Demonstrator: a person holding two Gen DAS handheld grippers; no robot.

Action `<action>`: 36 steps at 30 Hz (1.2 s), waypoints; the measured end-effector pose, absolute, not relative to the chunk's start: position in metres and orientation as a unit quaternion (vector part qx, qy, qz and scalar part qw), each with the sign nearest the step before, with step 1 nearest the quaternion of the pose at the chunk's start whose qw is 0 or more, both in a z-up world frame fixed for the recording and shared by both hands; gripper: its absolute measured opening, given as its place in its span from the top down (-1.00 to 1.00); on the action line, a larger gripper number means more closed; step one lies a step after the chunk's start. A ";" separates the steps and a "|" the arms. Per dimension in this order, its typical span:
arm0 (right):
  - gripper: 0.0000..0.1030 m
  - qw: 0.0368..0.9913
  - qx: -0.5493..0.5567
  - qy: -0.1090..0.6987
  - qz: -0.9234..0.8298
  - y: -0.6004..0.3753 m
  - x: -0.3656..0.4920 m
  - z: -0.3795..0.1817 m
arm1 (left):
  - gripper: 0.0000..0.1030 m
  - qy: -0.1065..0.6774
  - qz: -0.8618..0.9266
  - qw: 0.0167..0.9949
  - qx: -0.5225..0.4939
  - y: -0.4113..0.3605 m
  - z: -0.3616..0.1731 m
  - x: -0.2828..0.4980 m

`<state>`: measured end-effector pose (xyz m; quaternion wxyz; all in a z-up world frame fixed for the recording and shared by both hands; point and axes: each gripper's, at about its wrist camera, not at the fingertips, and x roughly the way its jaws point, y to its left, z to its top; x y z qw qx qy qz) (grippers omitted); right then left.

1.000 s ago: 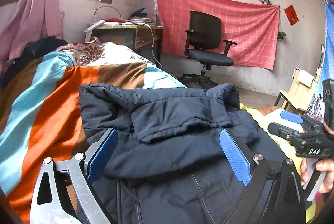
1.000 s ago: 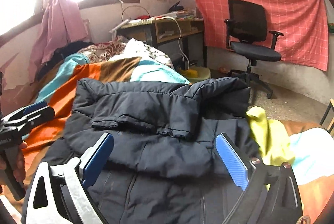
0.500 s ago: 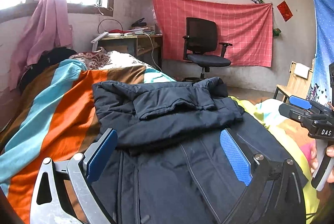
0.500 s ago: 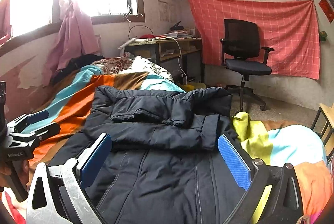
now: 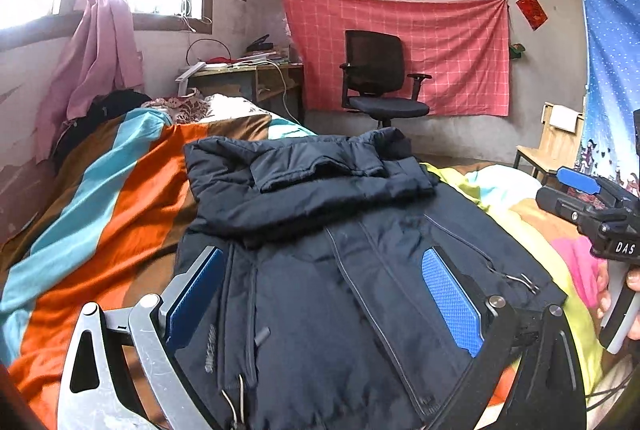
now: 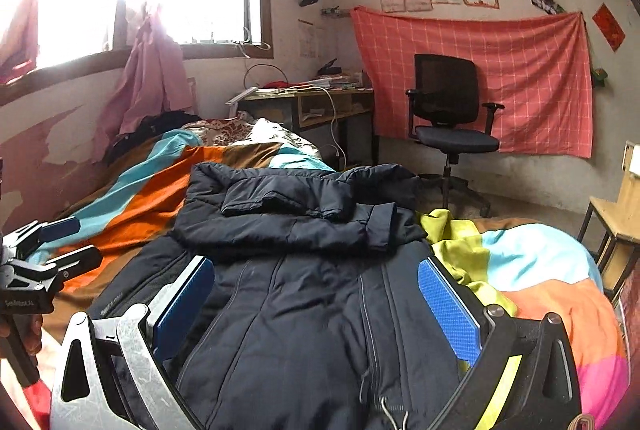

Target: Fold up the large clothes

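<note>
We hold the left gripper (image 5: 320, 304) and right gripper (image 6: 316, 304) open over the jacket (image 5: 340, 270) hem; its long axis runs away along the bed (image 5: 120, 213).

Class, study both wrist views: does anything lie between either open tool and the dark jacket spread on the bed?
Nothing visible does. The jacket lies directly ahead of the left tool and the right tool, both open and holding nothing, with only its own folded-over sleeves on top.

Jacket (image 5: 340, 294) hem cut off by btm edge, both views.
</note>
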<state>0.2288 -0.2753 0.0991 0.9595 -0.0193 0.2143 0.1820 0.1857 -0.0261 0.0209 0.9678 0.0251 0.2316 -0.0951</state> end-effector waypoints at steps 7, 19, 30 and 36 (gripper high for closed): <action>-1.00 0.954 -0.043 0.220 0.197 -0.275 0.191 0.090 | -0.88 0.245 -0.102 0.963 0.036 -0.026 0.005 0.159; -1.00 0.945 -0.072 0.268 0.174 -0.284 0.171 0.055 | -0.88 0.297 -0.094 0.946 0.085 -0.009 -0.045 0.128; -1.00 0.912 -0.095 0.359 0.173 -0.289 0.185 0.018 | -0.88 0.360 -0.105 0.913 0.160 -0.022 -0.099 0.116; -1.00 0.889 -0.178 0.388 0.165 -0.283 0.183 -0.002 | -0.88 0.381 -0.098 0.899 0.190 -0.027 -0.120 0.116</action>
